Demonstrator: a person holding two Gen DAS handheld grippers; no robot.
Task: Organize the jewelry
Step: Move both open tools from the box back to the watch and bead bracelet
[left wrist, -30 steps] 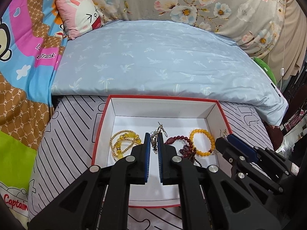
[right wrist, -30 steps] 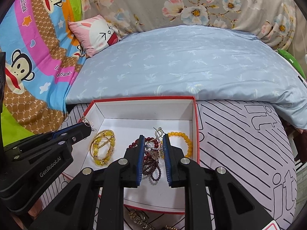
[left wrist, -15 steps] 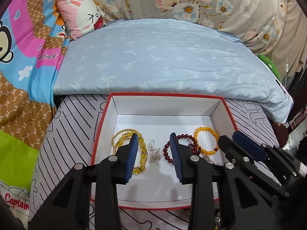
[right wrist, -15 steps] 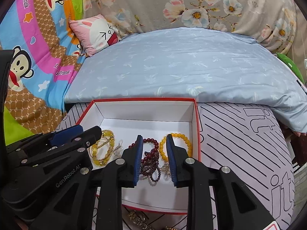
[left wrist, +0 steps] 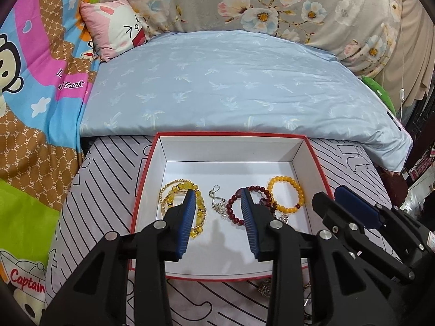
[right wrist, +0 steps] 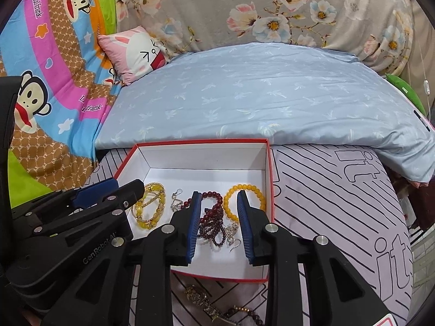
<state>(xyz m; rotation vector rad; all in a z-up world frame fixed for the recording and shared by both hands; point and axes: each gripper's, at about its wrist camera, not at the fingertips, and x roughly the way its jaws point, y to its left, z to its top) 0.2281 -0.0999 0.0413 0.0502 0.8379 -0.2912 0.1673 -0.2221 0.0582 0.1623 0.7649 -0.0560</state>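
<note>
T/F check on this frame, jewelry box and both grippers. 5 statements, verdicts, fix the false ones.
1. The box has a red rim and a white inside. True.
2. The left gripper is clamped on the silver earring. False: its jaws stand apart and empty, and the earring lies on the box floor.
3. The orange bead bracelet lies outside the box. False: it is inside, by the right wall.
4. The dark red bead bracelet lies in the box between the right gripper fingers. True.
5. More jewelry lies on the striped sheet in front of the box. True.
</note>
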